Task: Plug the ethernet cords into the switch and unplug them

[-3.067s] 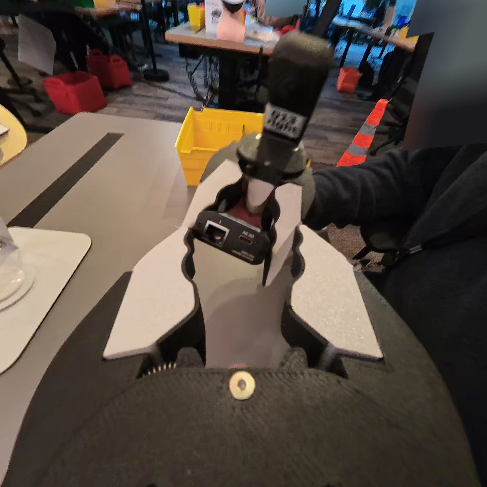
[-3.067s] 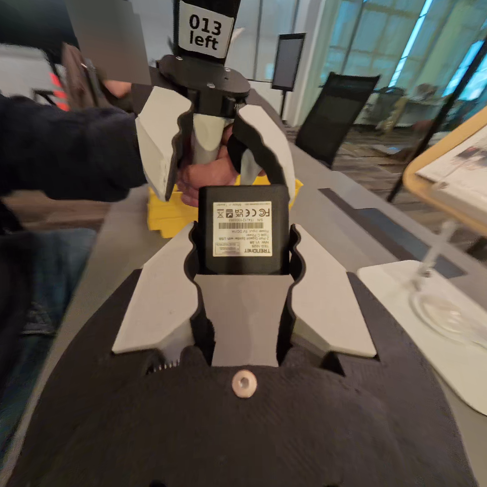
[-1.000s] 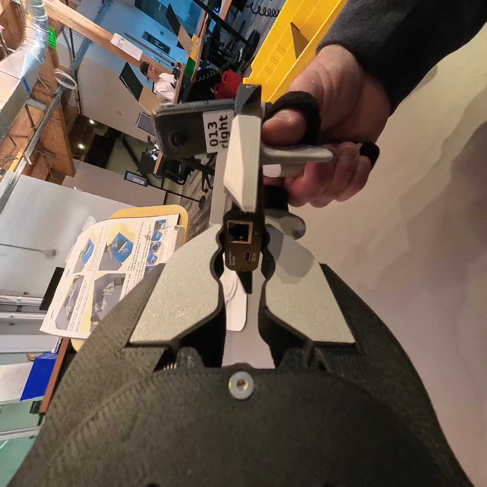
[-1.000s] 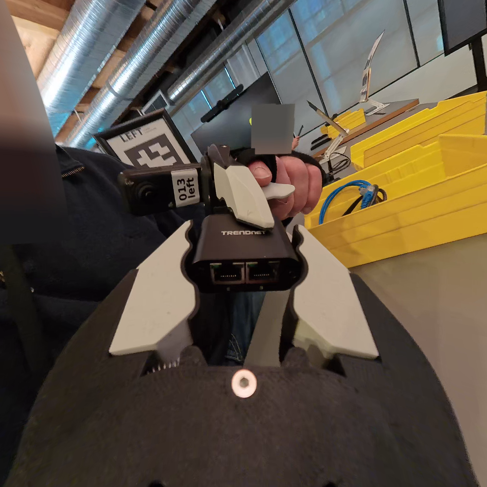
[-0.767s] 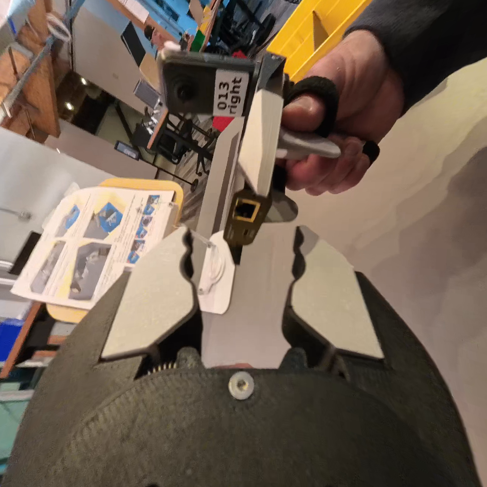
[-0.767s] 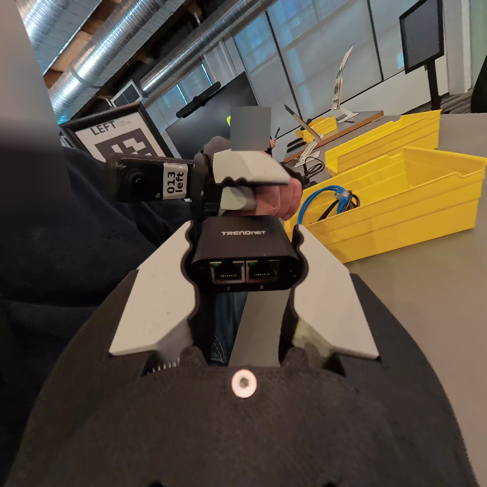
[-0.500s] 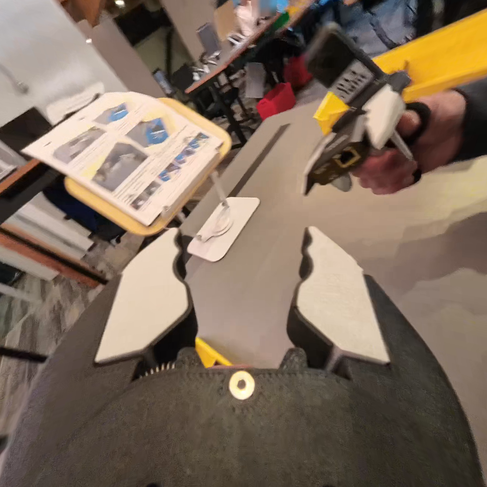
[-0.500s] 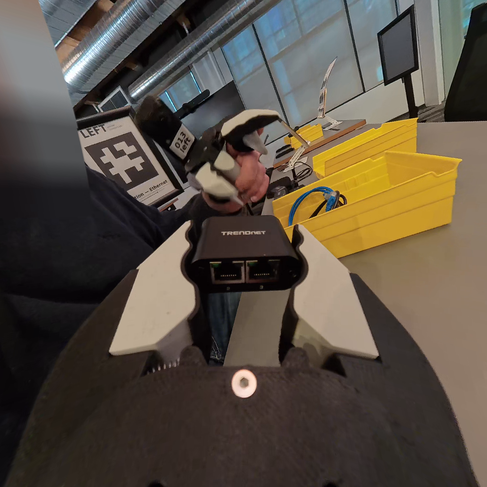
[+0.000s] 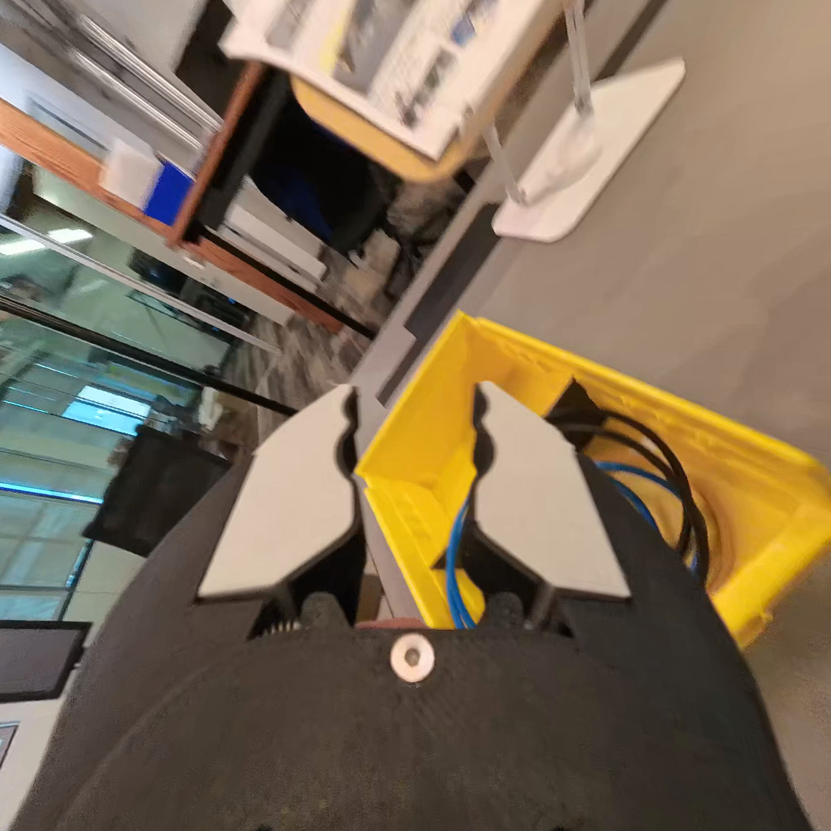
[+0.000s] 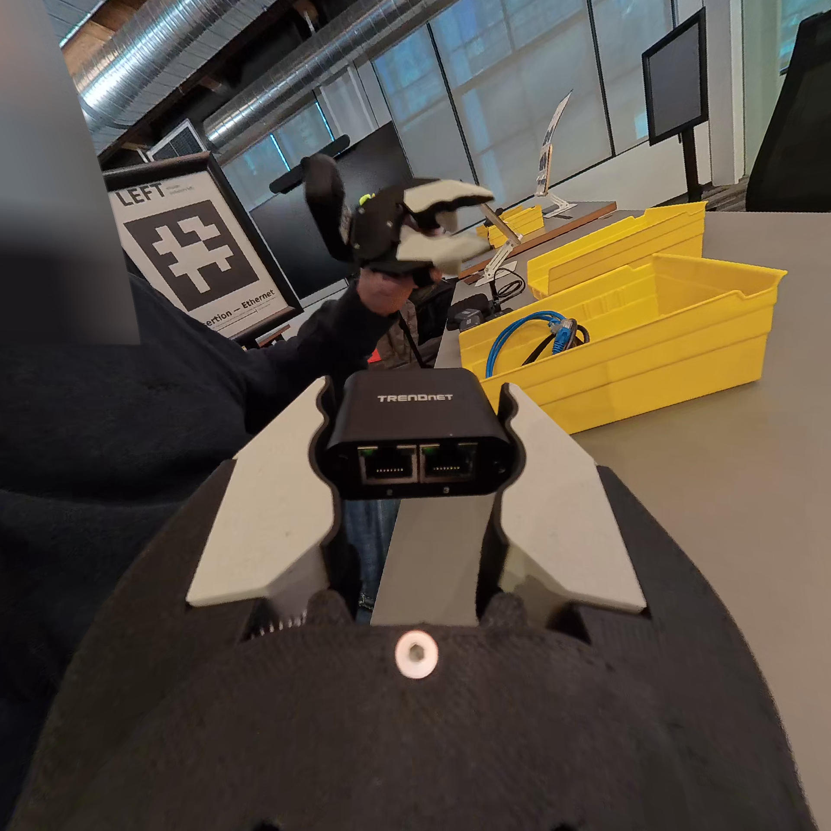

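Right gripper point(image 10: 416, 443) is clamped on the switch point(image 10: 416, 431), black box held level above the table edge w/ both empty ports facing the wrist cam. What's changed: a sec ago the left gripper point(image 9: 416, 431) was closed on the switch too, opposite side; it has since let go, swung off, and now hangs over the near yellow bin point(image 9: 742, 458), jaws apart, nothing between them. So the handover looks finished, switch sits w/ the right only, and the left is free to fetch a cord; nothing plugged in yet, task barely begun. Cords: blue cable point(image 10: 517, 332) coiled in that bin w/ a black cable point(image 9: 674, 463) looped alongside, blue plug end point(image 10: 562, 335) poking up over the coil. In the way: bin's front wall and the tangle of loops, so prob. the plug end needs picking clean, not the mid-cord. Left view is motion-blurred, exact aim hard to tell. Further off: 2nd yellow bin point(image 10: 620, 245) behind, white stand base point(image 9: 598, 153) on the grey table point(image 10: 719, 517), framed sign point(image 10: 189, 252), monitor point(image 10: 674, 76), windows at back.
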Demonstrator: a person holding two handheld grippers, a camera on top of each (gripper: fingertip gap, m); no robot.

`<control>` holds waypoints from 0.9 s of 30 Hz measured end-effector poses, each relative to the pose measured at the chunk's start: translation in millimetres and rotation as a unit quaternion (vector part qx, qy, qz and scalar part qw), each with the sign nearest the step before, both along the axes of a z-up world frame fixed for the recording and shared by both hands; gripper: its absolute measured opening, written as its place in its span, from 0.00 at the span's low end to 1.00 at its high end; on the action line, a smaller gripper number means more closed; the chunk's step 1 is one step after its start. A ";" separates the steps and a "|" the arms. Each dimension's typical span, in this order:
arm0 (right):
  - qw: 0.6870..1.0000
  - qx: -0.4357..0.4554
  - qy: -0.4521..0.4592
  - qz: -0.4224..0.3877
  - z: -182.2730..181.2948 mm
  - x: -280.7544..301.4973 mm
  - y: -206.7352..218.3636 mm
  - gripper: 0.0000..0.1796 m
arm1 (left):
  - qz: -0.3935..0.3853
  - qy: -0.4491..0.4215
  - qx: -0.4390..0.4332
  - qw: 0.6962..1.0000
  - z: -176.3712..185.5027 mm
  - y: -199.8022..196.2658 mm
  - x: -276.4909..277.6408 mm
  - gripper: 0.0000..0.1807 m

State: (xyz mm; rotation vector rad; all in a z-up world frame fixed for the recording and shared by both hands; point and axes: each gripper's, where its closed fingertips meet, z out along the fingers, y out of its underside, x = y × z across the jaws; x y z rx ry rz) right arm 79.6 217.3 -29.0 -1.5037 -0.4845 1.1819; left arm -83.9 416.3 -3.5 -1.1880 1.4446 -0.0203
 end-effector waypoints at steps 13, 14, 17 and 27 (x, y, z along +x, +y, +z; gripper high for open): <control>1.000 0.008 0.004 0.000 0.0 -0.9 -1.9 0.40 | 0.036 0.265 0.029 0.963 -142.9 64.4 -28.8 0.12; 1.000 0.008 0.004 0.000 -0.1 -0.6 -1.6 0.40 | 0.037 0.266 0.052 0.962 -142.8 68.7 -27.8 0.11; 1.000 0.007 0.006 0.000 -1.1 -0.5 -1.0 0.40 | 0.040 0.248 0.057 0.966 -139.1 73.5 -26.2 0.06; 1.000 0.008 0.009 -0.001 -3.5 1.2 1.2 0.40 | 0.038 0.212 0.078 0.973 -88.2 69.2 -22.1 0.05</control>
